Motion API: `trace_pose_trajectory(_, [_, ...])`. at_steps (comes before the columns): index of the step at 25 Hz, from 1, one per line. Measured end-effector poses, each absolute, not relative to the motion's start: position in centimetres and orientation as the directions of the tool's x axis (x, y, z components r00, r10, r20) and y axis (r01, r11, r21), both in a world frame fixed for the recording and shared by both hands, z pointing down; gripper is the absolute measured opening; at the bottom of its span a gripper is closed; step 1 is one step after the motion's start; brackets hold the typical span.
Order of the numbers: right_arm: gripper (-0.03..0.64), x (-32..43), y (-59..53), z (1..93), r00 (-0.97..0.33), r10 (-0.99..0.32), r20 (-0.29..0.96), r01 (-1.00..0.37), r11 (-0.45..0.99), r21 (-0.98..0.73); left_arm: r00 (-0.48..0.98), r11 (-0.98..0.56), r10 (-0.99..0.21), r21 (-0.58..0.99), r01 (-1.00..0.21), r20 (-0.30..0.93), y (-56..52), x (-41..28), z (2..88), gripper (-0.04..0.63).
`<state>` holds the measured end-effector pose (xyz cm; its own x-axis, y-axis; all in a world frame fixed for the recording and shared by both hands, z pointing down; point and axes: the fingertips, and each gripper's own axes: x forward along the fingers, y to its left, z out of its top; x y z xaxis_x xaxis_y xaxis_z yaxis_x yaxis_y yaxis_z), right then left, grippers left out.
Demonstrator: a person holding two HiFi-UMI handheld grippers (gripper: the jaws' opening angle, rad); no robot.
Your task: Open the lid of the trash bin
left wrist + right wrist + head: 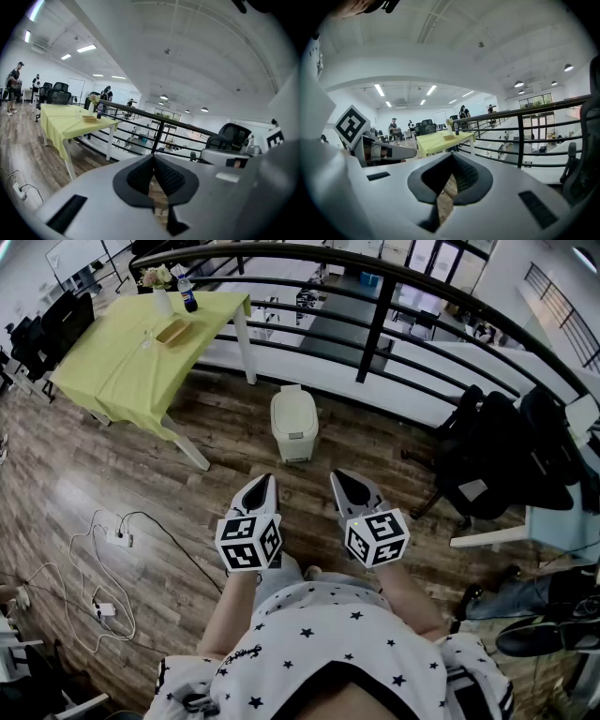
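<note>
The trash bin [293, 423] stands on the wood floor [141, 484] at upper centre of the head view, below the railing [375, 324], with its lid [292, 397] down. The left gripper [265, 486] and the right gripper [343, 482] sit side by side at lower centre, clear of the bin. The jaws of each are closed tip to tip and hold nothing.

On the yellow table [141, 357], the bottle [187, 296] and flowers [157, 277] are too small to tell much about. Beyond the table the people [14, 86] are tiny. In front of the table a white cable [94, 559] runs off the left edge. Far right of the table, dark cloth covers a black chair [487, 460] — its seat is hidden. Nearer than the table, the left gripper [153, 158] and right gripper [451, 154] cover the floor [157, 196] — only a thin strip shows between their jaws. The person's shirt [328, 643] is cut off below.
</note>
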<state>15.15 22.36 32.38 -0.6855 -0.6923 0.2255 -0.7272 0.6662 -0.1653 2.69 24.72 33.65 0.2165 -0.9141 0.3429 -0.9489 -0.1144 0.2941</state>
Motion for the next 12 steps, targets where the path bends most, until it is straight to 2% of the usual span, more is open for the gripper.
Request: trace_pose_trajectory(12, [-0.006,17.1,22.9,32.3,-0.700,-0.688,0.193,-0.714,0.672,-0.194,0.205,-0.104,-0.910,0.280,-0.954,0.361,25.4,4.7,33.9,0.012])
